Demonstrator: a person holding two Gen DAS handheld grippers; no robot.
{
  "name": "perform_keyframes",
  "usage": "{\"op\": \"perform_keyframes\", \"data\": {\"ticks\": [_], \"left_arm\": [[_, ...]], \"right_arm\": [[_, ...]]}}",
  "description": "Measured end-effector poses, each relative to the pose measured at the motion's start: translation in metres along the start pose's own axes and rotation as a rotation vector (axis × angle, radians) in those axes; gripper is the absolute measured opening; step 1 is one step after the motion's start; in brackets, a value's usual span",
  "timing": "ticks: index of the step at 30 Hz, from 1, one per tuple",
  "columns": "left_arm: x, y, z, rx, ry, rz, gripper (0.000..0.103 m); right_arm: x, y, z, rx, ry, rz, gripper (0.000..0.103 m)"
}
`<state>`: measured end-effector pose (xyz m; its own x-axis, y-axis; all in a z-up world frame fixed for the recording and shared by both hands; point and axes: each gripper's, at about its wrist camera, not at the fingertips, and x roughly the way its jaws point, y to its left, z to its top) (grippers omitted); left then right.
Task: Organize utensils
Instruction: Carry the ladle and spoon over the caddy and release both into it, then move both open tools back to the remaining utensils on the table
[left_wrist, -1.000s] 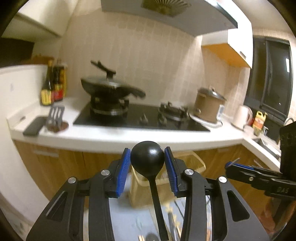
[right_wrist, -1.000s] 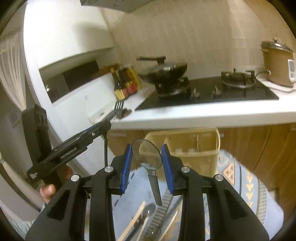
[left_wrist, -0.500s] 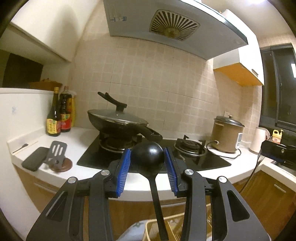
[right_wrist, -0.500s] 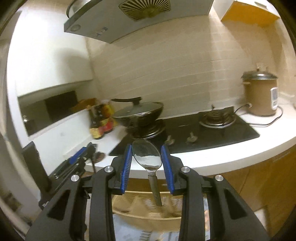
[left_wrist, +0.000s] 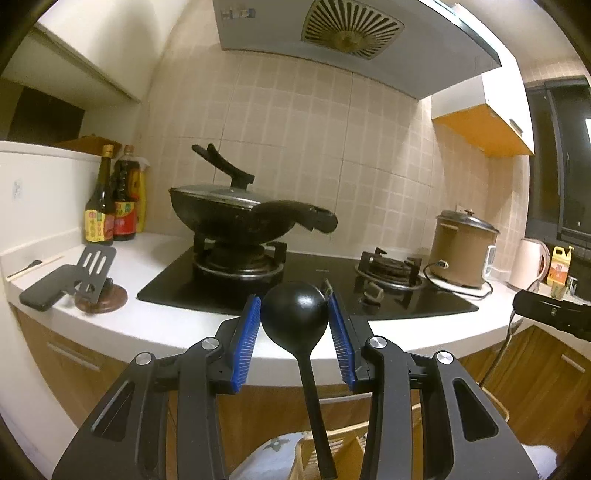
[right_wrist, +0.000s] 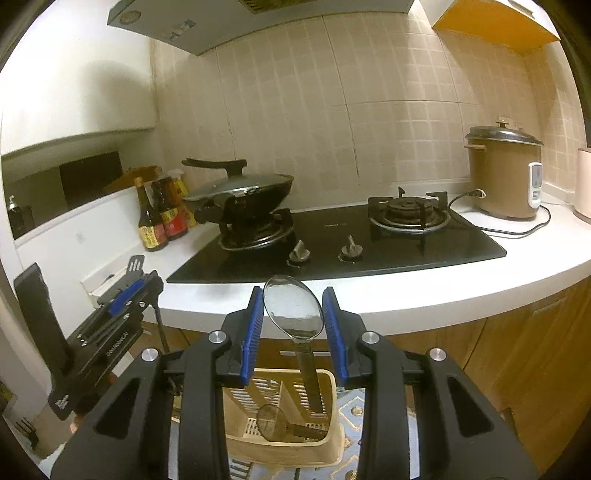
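Observation:
My left gripper (left_wrist: 294, 314) is shut on a black ladle (left_wrist: 295, 310), bowl up between the blue pads, handle hanging down. My right gripper (right_wrist: 293, 308) is shut on a metal spoon (right_wrist: 293, 308), bowl up, handle pointing down over a beige slotted utensil basket (right_wrist: 328, 439). A second metal spoon (right_wrist: 280, 424) lies inside the basket. The basket's rim also shows at the bottom of the left wrist view (left_wrist: 343, 439). The left gripper appears at the left of the right wrist view (right_wrist: 129, 291); part of the right gripper shows at the right edge of the left wrist view (left_wrist: 554, 310).
A white counter (left_wrist: 166, 325) holds a black hob (right_wrist: 332, 240) with a lidded wok (left_wrist: 229, 214), sauce bottles (left_wrist: 110, 199), a slotted spatula on a round rest (left_wrist: 94, 273), a dark phone (left_wrist: 46, 288), a brown rice cooker (right_wrist: 502, 177) and a white kettle (left_wrist: 528, 264). Wooden cabinets stand below.
Both grippers have risen from near the floor to counter height, still holding the ladle and the spoon. The basket now sits below them.

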<state>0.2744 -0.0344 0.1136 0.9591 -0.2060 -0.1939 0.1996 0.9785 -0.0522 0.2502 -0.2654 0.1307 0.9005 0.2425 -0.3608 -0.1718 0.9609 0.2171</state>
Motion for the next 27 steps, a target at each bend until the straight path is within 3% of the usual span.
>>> {"op": "perform_keyframes", "data": {"ticks": [9,14,16,22,27], "left_arm": [[-0.005,0.002,-0.012,0.014,0.066,-0.041,0.037],[-0.02,0.006,-0.009,-0.001,0.097,-0.068,0.047],[-0.029,0.009,-0.004,-0.021,0.118,-0.087,0.048],[-0.067,0.022,0.01,-0.096,0.196,-0.147,0.05],[-0.097,0.023,0.017,-0.096,0.271,-0.157,0.05]], "right_arm": [[0.007,-0.005,-0.023,0.031,0.056,0.008,0.03],[-0.001,-0.008,-0.027,0.07,0.109,0.034,0.033],[-0.009,-0.009,-0.027,0.085,0.119,0.048,0.048],[-0.043,0.001,-0.024,0.092,0.134,0.038,0.048],[-0.067,0.014,-0.024,0.112,0.204,0.035,0.048]]}}
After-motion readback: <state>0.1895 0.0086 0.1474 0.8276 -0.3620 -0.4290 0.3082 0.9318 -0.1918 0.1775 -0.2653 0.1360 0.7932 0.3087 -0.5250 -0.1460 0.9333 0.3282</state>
